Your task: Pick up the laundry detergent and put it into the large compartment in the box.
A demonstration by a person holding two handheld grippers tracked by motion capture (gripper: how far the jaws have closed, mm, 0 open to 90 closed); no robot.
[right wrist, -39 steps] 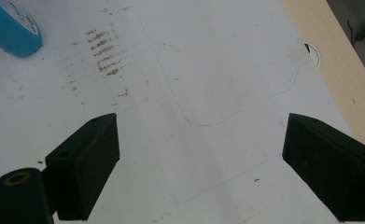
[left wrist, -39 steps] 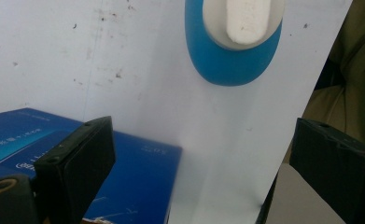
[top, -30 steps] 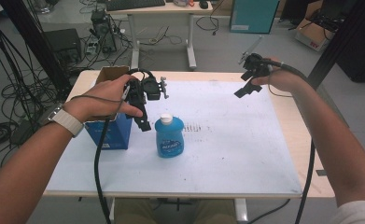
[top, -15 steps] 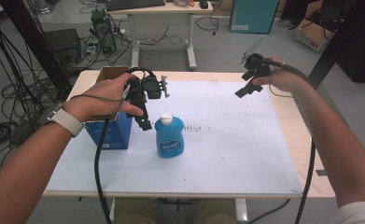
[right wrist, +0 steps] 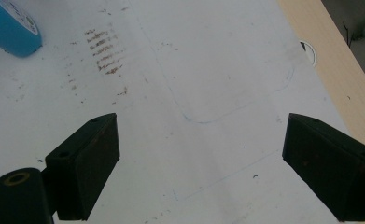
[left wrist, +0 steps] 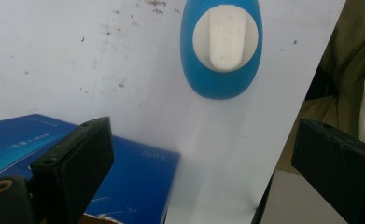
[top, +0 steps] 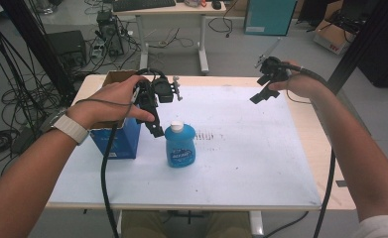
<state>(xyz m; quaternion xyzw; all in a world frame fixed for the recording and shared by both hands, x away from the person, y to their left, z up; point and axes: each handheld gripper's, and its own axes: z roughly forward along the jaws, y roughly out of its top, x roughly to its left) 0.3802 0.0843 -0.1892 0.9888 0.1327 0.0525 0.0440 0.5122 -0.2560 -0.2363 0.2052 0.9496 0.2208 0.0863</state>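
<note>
High view: left gripper (top: pixel 154 119) hangs above the blue bottle (top: pixel 180 145), just to the box side of it, jaws apart, nothing held. Against the frames a second and half a second back it has barely shifted; no descent begun. I read this as the approach stalled or lining up, grasp not yet made. The bottle stands upright on the white mat (top: pixel 251 163), close beside the blue box (top: pixel 116 141) at the table's left edge. Right gripper (top: pixel 265 89) is held up over the far right, well apart, unchanged too.

Left gripper view: looking straight down on the bottle's white cap (left wrist: pixel 225 38); the box (left wrist: pixel 138 177) lies under the near jaw, so little room on that side.

Right gripper view: jaws wide, empty, over bare stained mat (right wrist: pixel 208 74); bottle (right wrist: pixel 10 28) at the corner, wooden table edge (right wrist: pixel 329 60) to the right. Plenty of free room there.
</note>
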